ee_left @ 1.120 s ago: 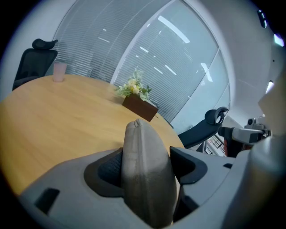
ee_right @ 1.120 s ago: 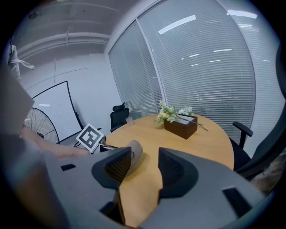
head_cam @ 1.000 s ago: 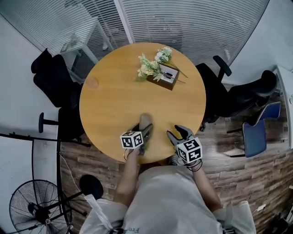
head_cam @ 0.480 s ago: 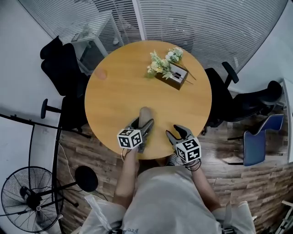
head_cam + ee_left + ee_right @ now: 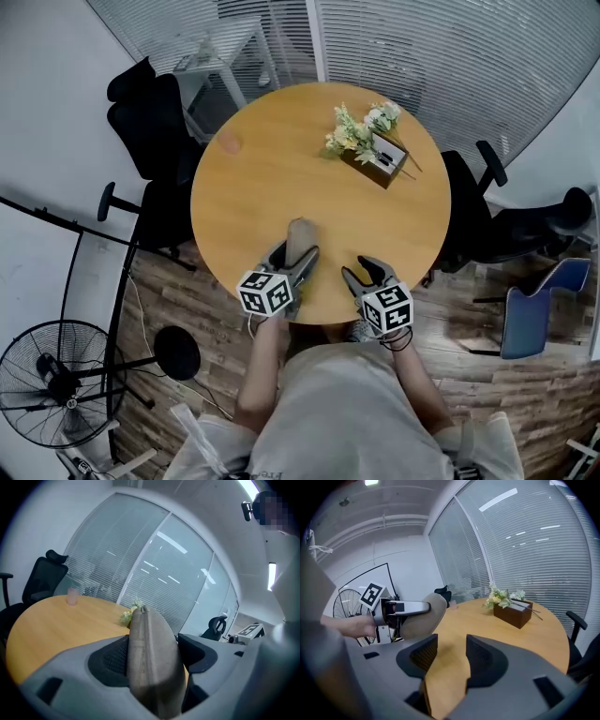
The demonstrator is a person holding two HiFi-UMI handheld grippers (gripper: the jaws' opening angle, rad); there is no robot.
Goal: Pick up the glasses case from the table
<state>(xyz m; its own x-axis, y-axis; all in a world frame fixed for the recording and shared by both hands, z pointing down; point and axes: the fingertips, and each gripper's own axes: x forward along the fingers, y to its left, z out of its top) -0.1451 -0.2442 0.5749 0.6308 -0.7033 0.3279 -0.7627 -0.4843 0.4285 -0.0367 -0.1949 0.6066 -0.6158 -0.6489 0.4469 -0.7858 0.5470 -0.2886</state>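
The left gripper had its jaws clenched on the near end of the glasses case, ready to lift it off the bench. To its right, the right gripper hovered with its jaws released and empty.

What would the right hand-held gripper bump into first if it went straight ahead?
Probably just the bare table, if it dips; the right hand-held gripper is open and empty. The flower box sits to its right, the case to its left.
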